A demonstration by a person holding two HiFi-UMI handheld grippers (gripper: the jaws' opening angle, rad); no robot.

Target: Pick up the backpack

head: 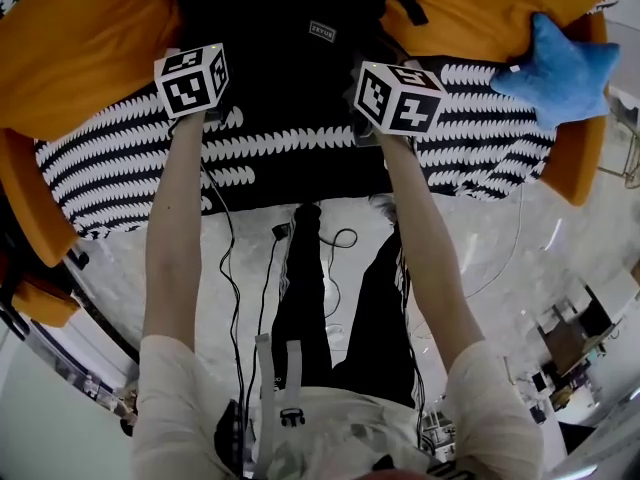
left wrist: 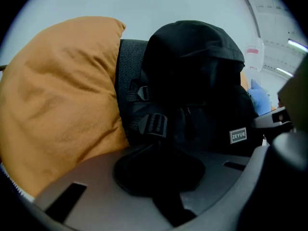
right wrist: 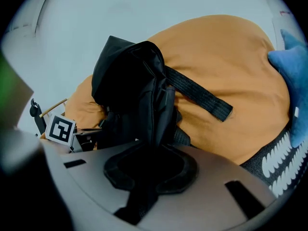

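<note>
A black backpack [head: 300,58] stands upright on a sofa between two orange cushions, with a small white label on its front. In the left gripper view the backpack [left wrist: 192,81] fills the middle, and a dark strap below its buckle runs into my left gripper [left wrist: 159,170], whose jaws are shut on it. My right gripper [right wrist: 149,170] is shut on the backpack's [right wrist: 130,85] other side, with black fabric pinched in the jaws. In the head view only the marker cubes of the left gripper [head: 192,78] and the right gripper [head: 398,98] show; the fingertips are hidden against the black bag.
The sofa seat [head: 120,163] has a black-and-white pattern. Orange cushions [head: 80,48] [head: 480,8] flank the bag, one carrying a loose black strap [right wrist: 199,94]. A blue plush [head: 560,68] lies at the right. Cables [head: 235,268] trail over the pale floor by the person's legs.
</note>
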